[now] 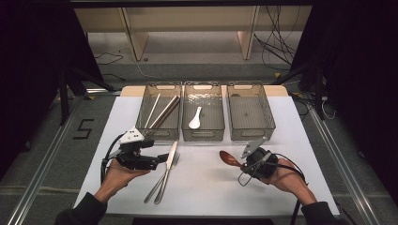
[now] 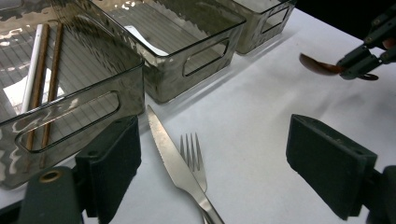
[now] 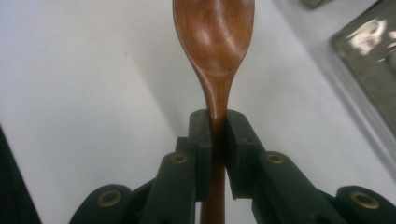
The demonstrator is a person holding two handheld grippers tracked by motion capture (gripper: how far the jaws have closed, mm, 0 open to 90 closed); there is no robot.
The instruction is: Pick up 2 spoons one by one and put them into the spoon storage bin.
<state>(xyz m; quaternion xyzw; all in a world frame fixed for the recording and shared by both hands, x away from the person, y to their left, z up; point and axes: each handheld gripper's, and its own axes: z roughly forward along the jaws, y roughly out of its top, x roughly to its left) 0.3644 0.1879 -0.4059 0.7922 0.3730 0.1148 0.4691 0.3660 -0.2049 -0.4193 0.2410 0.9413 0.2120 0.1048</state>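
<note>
got my right claw (image 3: 212, 123) clamped on the neck of the wooden spoon (image 3: 215, 42), just off the table. light, stiff, a bit slick, so gripping near the bowl feels steadier. left claw (image 2: 212, 163) wide open over the knife (image 2: 175, 163), bins (image 1: 203, 133) beyond.

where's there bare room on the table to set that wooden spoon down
Free: the white mat between the knife and the right gripper, and the strip before the empty right bin. Crowded: beside the left gripper, where the knife and fork lie crossed.
</note>
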